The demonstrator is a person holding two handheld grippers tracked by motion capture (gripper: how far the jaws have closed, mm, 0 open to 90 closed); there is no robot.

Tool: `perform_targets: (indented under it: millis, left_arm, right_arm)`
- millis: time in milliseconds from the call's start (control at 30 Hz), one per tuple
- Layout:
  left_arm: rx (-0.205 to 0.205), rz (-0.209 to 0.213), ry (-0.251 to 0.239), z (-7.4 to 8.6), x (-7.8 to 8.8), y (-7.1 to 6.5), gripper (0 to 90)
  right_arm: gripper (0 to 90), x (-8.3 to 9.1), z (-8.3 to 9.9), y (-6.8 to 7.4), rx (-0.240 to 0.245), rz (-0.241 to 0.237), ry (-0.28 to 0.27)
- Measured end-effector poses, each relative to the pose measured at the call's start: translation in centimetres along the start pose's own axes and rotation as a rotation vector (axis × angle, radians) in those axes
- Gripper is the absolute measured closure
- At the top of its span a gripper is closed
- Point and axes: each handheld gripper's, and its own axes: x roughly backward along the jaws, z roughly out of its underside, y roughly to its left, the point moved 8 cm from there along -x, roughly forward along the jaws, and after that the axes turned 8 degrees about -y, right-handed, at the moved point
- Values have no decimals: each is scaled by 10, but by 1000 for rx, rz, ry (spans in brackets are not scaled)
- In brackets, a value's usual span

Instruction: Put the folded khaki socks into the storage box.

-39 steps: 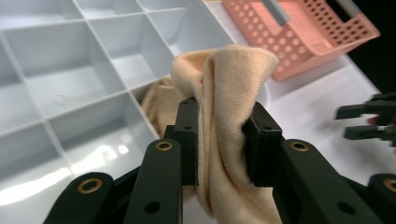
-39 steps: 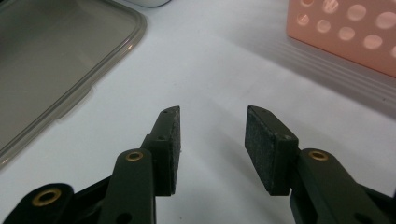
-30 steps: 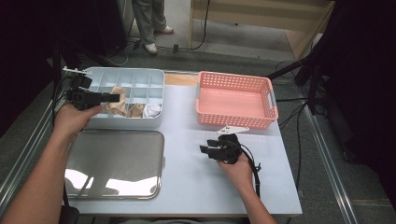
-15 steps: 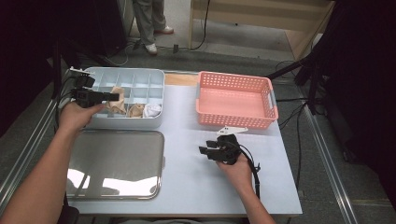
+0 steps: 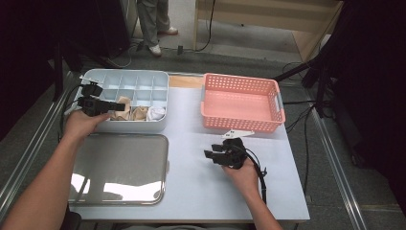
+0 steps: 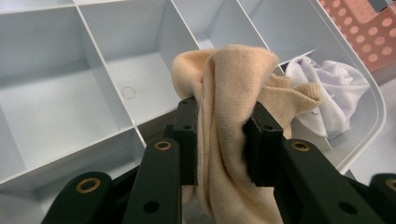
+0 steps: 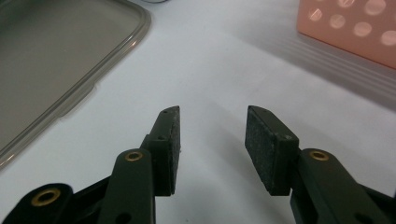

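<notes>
Two tongs: the left tongs pinch a beige sock over the divided box; the right tongs rest wide apart, holding nothing, on the table.

Two beige socks, one white sock, one divided box, one basket, one lid.

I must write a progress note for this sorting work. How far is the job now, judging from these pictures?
Done: a white cloth and another beige cloth already lie in compartments of the divided box. In hand: the left gripper is shut on a beige sock just above the front row. The right gripper is open and rests on the table. Left: releasing the sock; the back compartments and the pink basket are empty.
</notes>
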Motion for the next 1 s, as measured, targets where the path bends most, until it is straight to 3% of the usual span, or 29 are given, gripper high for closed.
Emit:
perform_targets:
  millis: [633, 1000]
  left_arm:
    - [-26, 1, 34, 4, -5, -4, 688]
    - [-6, 3, 33, 10, -8, 0, 688]
  right_arm:
    - [563, 1, -2, 0, 0, 1, -10]
    - [562, 1, -1, 0, 2, 1, -6]
